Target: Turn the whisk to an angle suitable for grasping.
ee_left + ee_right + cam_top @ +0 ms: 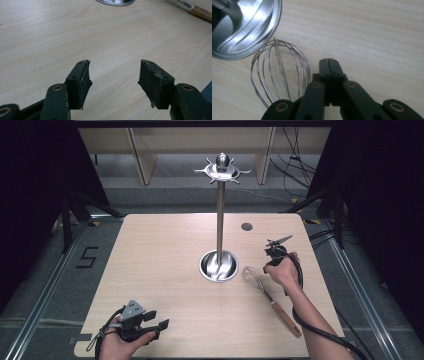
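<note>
On the pale wooden table (165, 265), the largest thing is the steel utensil stand (219, 220), its tall post rising from a round dished base (244, 27) near the middle to a crown of hooks at the top. Beside that base, on the person's right, lies the whisk (265, 295): its wire head (279, 75) sits just beside the rim, apparently not touching, and its wooden handle (201, 13) runs back toward the near edge.

The right gripper (328, 60) hovers just beside the wire head, on the side away from the base, its jaws pressed together with nothing between them. The left gripper (113, 75) rests low at the near left corner, well apart from the whisk, jaws spread and empty.

The step in hand looks like the approach to the whisk, probably to hang it on the stand. The hooks are too small in the high view to tell which would take it. The next move calls for the right jaws to spread, then settle across the handle rather than the springy wires, before any lift.
</note>
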